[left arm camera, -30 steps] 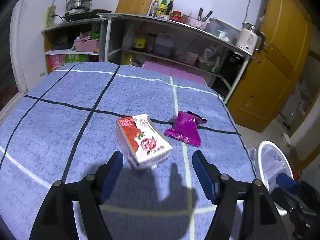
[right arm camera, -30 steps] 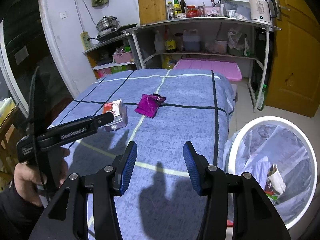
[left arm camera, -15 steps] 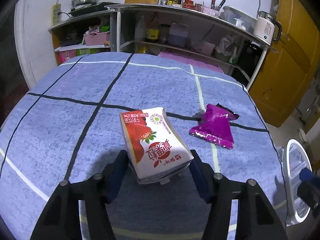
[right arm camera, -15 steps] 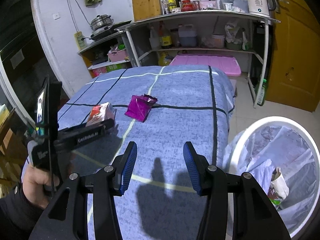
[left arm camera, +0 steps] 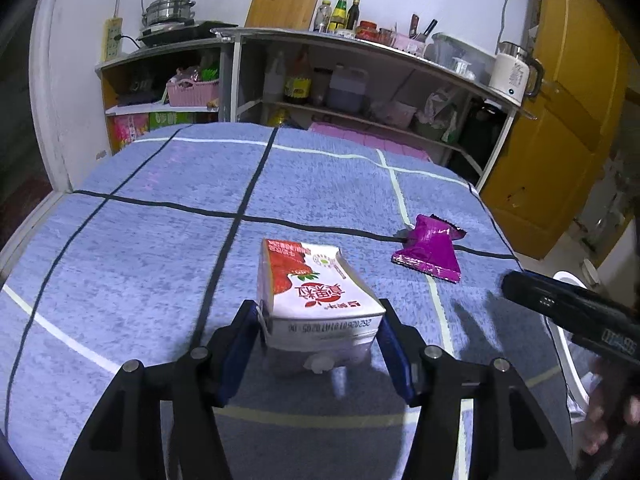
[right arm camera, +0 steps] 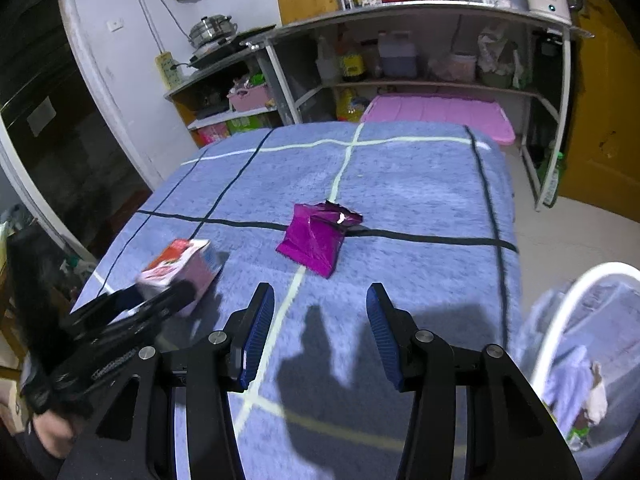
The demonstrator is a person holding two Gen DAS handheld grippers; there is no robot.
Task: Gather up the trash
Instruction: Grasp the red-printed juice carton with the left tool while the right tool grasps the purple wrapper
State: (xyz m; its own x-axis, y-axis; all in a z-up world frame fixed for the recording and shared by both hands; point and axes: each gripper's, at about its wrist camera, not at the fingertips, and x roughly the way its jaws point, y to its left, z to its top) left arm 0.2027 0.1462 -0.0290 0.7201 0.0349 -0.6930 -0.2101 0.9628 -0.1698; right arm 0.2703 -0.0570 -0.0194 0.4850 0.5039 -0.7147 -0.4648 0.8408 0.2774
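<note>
Blue fuzzy tablecloth (right arm camera: 420,184), gridded with black and white stripes, covers the table. White-rimmed bin (right arm camera: 576,320) stands beside its edge. Left gripper (left arm camera: 320,344) has its pads pinching the glossy strawberry milk carton (left arm camera: 316,292) — lifting it binward looks next. Right gripper (right arm camera: 316,332) hangs wide open, holding nothing, short of the crinkly purple foil wrapper (right arm camera: 316,240).

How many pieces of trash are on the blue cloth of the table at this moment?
2. The strawberry milk carton sits between the fingers of the left gripper. The purple wrapper lies further right, on the black line, ahead of the open right gripper. None seems hidden.
</note>
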